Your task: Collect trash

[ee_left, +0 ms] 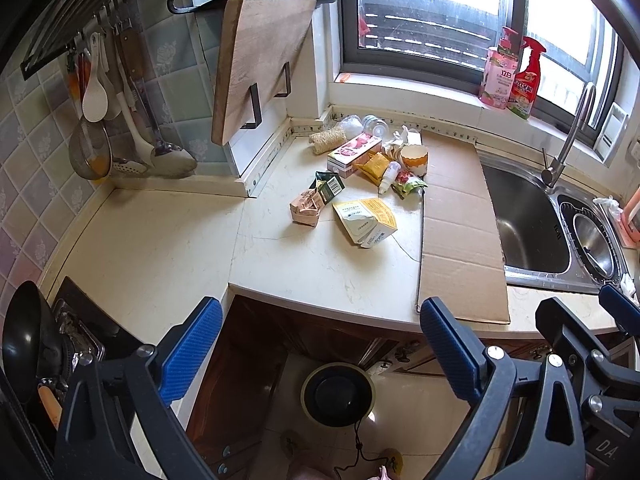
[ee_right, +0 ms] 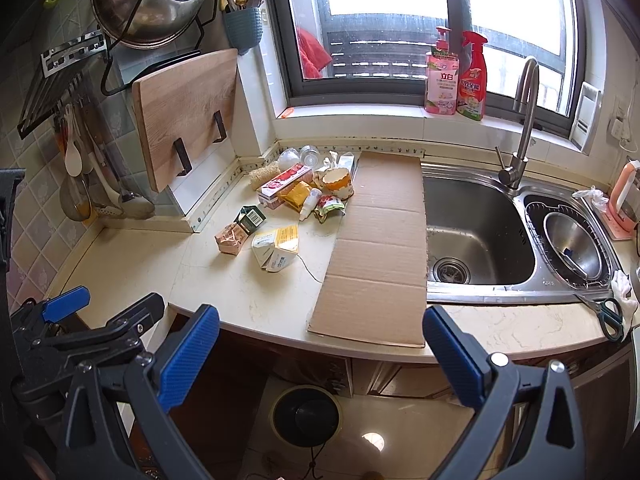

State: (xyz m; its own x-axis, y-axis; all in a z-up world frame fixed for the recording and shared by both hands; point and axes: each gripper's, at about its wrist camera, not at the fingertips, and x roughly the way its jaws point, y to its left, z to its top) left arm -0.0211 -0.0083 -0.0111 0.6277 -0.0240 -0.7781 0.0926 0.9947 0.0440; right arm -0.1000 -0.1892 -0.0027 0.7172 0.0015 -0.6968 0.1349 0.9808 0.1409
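A heap of trash lies on the pale counter [ee_left: 160, 248] near the window corner: a yellow-white carton [ee_left: 365, 220] [ee_right: 276, 248], a pink crumpled pack [ee_left: 306, 206] [ee_right: 230, 238], a green box [ee_left: 330, 186], a red-pink box [ee_left: 354, 154] [ee_right: 286, 184], a small white bottle [ee_left: 390, 176] [ee_right: 309, 204] and a paper cup [ee_left: 414, 159] [ee_right: 338, 182]. A round black bin [ee_left: 338, 394] [ee_right: 306, 410] stands on the floor below the counter edge. My left gripper [ee_left: 320, 352] is open and empty, held in front of the counter above the bin. My right gripper [ee_right: 320, 356] is open and empty beside it.
A flat cardboard sheet [ee_left: 460, 232] [ee_right: 376, 248] lies between the trash and the steel sink [ee_right: 472, 232]. A cutting board [ee_left: 260, 68] leans at the back left. Utensils [ee_left: 104, 120] hang on the tiled wall. A black wok [ee_left: 24, 340] sits on the stove at left. Scissors [ee_right: 604, 312] lie right of the sink.
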